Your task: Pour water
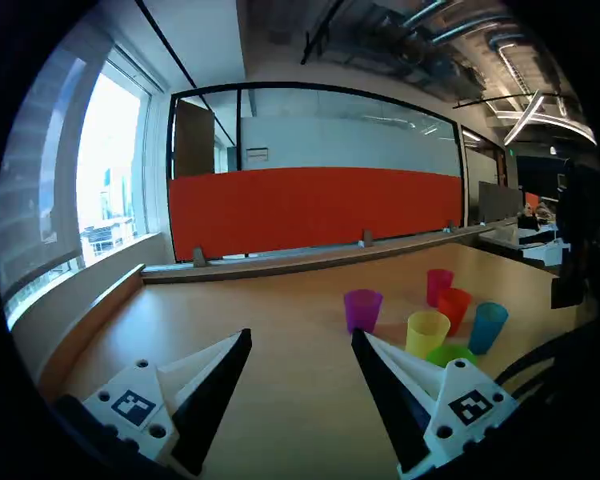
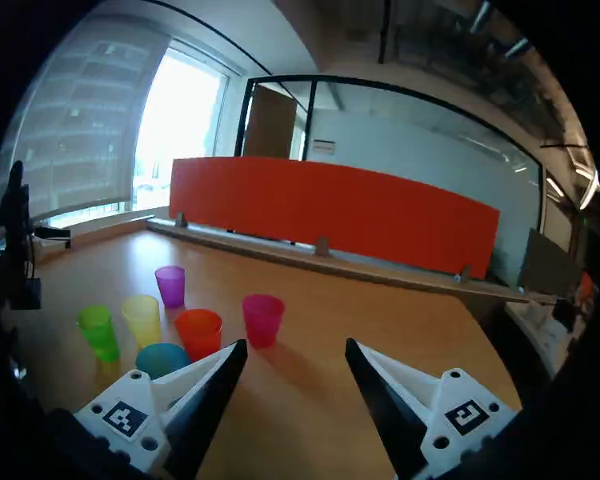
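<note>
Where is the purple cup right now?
In the right gripper view, the purple cup stands on the wooden table left of centre, at the far edge of the cup cluster, just behind the yellow cup and the orange cup.

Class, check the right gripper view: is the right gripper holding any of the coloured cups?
No: the right gripper stands open with bare table between its fingers; the magenta cup stands ahead, untouched.

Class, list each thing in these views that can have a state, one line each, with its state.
Left tool: open, empty.
Right tool: open, empty.
Purple cup: upright.
Pink cup: upright.
Red cup: upright.
Yellow cup: upright.
Green cup: upright.
Blue cup: upright.
</note>
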A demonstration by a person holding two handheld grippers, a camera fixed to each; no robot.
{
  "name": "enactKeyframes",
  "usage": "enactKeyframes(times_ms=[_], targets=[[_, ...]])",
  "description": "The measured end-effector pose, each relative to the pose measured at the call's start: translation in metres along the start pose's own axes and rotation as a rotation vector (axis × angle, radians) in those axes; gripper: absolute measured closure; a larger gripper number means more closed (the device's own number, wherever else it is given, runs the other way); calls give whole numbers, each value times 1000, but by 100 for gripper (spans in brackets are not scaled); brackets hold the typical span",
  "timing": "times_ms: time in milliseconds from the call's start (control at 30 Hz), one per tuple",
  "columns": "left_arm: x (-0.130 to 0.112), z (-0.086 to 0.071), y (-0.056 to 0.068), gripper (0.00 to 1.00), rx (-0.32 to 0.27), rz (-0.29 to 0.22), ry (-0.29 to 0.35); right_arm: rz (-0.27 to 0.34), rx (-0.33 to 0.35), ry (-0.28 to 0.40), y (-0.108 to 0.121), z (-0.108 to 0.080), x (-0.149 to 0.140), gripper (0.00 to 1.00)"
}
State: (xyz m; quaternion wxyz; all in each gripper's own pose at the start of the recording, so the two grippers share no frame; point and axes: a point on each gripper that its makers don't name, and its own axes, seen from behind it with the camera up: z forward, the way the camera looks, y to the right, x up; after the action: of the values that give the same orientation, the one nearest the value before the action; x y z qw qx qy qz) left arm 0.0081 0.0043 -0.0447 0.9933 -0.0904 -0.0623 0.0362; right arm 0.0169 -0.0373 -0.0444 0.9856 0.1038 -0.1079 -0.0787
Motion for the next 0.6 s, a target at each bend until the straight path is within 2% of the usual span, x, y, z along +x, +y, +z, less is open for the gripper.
enactKeyframes(times_ms=[167, 400, 600], targets=[[11, 1, 0, 7, 25, -14, 55, 29, -41, 52, 5, 2, 8, 5], [19, 3, -2, 7, 51, -45, 100, 78, -93, 136, 16, 3, 23, 5], [31, 1, -4, 7, 80, -39, 142, 123, -145, 196, 27, 2, 32, 5]])
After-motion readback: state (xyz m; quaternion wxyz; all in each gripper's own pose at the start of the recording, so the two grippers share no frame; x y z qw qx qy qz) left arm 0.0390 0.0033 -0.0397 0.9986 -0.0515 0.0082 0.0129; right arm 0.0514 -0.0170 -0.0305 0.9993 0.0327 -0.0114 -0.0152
